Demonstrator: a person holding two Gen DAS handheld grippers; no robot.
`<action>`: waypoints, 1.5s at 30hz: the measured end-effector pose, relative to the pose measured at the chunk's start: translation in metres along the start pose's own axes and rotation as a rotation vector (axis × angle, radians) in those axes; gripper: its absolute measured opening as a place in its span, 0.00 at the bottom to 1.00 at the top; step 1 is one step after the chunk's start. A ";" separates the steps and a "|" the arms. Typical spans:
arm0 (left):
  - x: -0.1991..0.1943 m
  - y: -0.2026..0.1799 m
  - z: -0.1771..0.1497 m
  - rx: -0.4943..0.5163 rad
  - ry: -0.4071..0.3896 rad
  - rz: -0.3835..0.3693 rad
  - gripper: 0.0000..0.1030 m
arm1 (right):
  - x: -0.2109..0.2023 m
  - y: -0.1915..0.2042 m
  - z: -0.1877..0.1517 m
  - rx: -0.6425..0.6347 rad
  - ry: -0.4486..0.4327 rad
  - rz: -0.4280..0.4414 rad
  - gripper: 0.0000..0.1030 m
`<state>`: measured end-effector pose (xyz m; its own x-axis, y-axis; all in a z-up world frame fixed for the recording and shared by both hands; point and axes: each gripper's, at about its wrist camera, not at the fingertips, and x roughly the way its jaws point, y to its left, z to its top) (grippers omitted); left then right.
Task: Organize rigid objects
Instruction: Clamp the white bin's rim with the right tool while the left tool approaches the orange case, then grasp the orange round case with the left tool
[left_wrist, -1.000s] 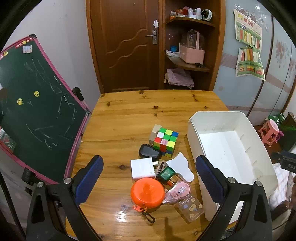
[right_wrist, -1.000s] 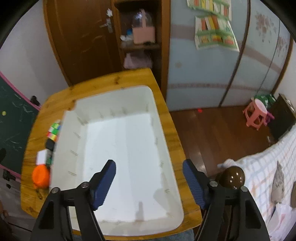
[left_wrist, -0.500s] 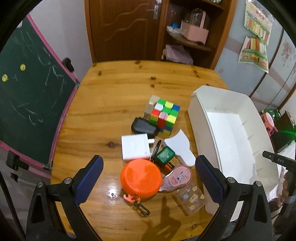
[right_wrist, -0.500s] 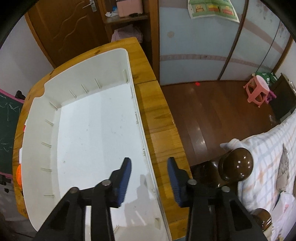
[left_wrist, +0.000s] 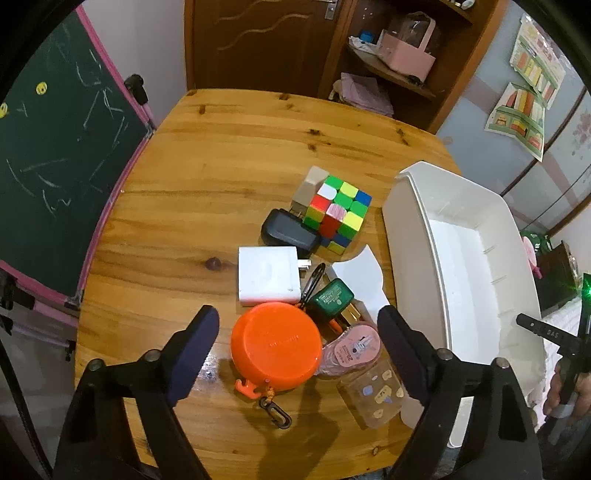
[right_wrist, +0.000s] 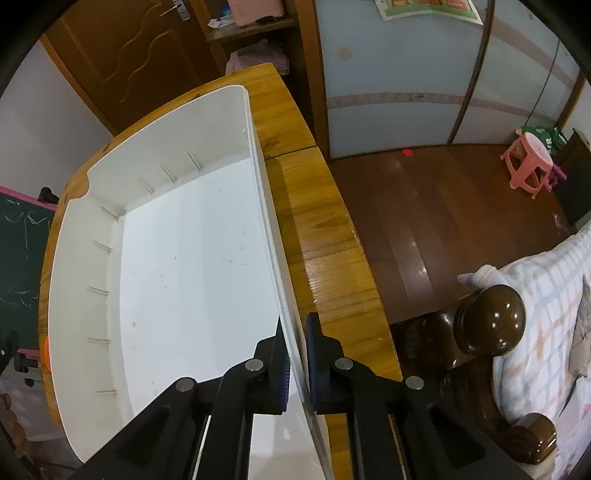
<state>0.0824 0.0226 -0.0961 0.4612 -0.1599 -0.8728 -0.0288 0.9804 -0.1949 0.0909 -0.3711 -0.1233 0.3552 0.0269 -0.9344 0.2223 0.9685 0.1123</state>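
A white plastic bin (left_wrist: 417, 206) stands on the right of the wooden table; it also shows in the right wrist view (right_wrist: 74, 258), empty inside. My right gripper (right_wrist: 297, 332) is shut on the bin's right wall. My left gripper (left_wrist: 297, 332) is open and hovers over an orange round case (left_wrist: 275, 345). Beside the case lie a white charger (left_wrist: 267, 275), a black case (left_wrist: 288, 232), a colour cube (left_wrist: 338, 212), a green box (left_wrist: 330, 299), a pink tape dispenser (left_wrist: 351, 349) and a clear card box (left_wrist: 373, 393).
A green chalkboard (left_wrist: 55, 166) leans at the table's left edge. A door and shelf unit (left_wrist: 388, 55) stand behind the table. A bedpost (right_wrist: 487, 317) and bed are to the right, with a pink stool (right_wrist: 528, 162) on the floor.
My right gripper moved to the bin's right wall and closed on it. My left gripper moved lower and closer over the orange case, still open.
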 end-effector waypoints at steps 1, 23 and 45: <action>0.001 0.001 0.000 -0.002 0.004 -0.002 0.86 | 0.000 0.000 0.000 0.002 -0.001 0.003 0.07; -0.007 0.004 -0.002 0.028 0.003 0.018 0.73 | 0.001 -0.003 0.000 0.001 0.006 0.031 0.05; 0.044 0.003 -0.032 0.127 0.148 0.046 0.73 | -0.001 -0.004 -0.002 0.019 -0.021 0.035 0.06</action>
<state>0.0744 0.0150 -0.1489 0.3264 -0.1205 -0.9375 0.0694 0.9922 -0.1034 0.0875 -0.3745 -0.1237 0.3823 0.0549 -0.9224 0.2269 0.9621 0.1513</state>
